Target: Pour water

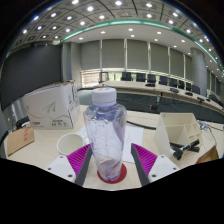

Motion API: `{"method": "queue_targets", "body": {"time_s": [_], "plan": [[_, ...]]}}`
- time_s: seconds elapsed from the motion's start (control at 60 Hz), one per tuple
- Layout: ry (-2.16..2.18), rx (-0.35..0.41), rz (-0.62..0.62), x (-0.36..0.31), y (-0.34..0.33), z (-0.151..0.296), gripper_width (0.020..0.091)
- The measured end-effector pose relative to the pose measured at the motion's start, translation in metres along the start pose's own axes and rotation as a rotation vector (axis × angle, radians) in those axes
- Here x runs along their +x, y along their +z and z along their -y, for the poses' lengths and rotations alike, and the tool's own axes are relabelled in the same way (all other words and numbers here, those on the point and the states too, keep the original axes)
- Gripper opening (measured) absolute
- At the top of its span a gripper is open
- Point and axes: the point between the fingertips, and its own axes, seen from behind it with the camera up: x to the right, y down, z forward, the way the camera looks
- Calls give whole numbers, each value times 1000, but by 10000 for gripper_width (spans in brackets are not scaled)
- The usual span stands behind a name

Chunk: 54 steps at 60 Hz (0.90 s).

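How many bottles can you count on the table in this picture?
1. The bottle stands upright between the gripper fingers, white cap on, with a cup beside it on the table. More could be hidden behind the boxes.

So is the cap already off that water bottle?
No, the white cap sits on top of the bottle, which stands upright between the tongs.

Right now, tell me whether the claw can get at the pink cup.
Probably not directly. The claw has the water bottle standing between its fingers, and the pink cup sits beside the bottle, outside the left finger.
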Motion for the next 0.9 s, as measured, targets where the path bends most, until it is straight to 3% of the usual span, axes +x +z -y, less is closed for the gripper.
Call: {"method": "queue_targets", "body": {"time_s": [0.017, 0.033, 0.067, 0.167, 0.283, 0.417, 0.667, 0.9], "plan": [[-3, -12, -7, 1, -2, -2, 849], [-9, -19, -19, 2, -4, -4, 873], [-23, -37, -42, 6, -11, -6, 843], [-43, -61, -98, 9, -43, -1, 860], [-61, -73, -144, -19, -97, 7, 859], [-16, -137, -200, -59, -167, 6, 861], [24, -193, -236, -157, -278, -17, 857], [29, -218, -252, -196, -323, -34, 861]]}}
